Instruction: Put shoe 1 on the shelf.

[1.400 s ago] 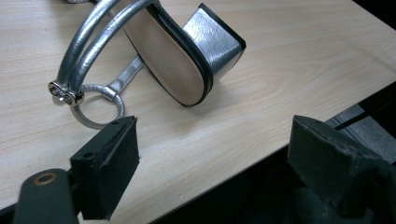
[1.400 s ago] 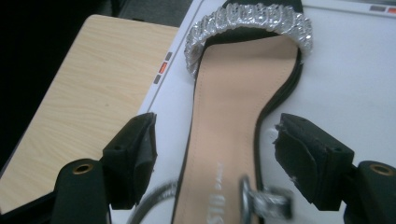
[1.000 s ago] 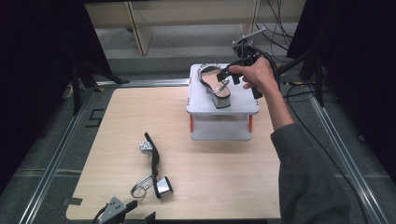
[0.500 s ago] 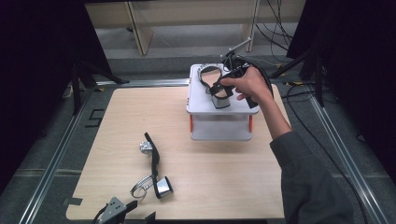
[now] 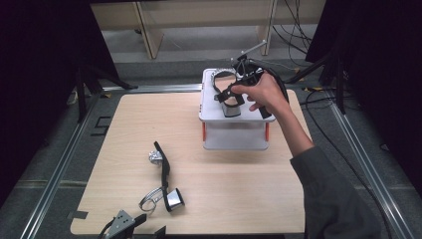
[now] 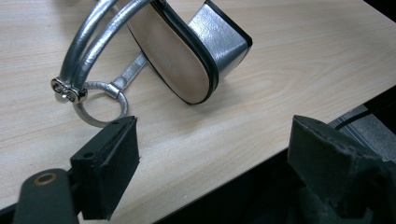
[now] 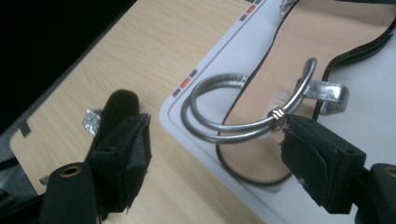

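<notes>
A silver strappy sandal lies on top of a white stand at the back of the wooden table. A person's right hand holds my right gripper over it. In the right gripper view the sandal's looped ankle strap lies in the gap between the jaws of the right gripper. These jaws have just been closing a little but stand open, and the pads press on nothing. A second sandal lies on its side at the front left. My left gripper is open just short of its heel.
The white stand is raised on red posts above the table. Metal rails run along both sides of the table. Cables trail at the back right. Dark curtains flank the scene and wooden furniture legs stand behind.
The right hand has carried its gripper leftward from the stand's back right corner to over the sandal's straps. The left gripper and both sandals have not moved.
</notes>
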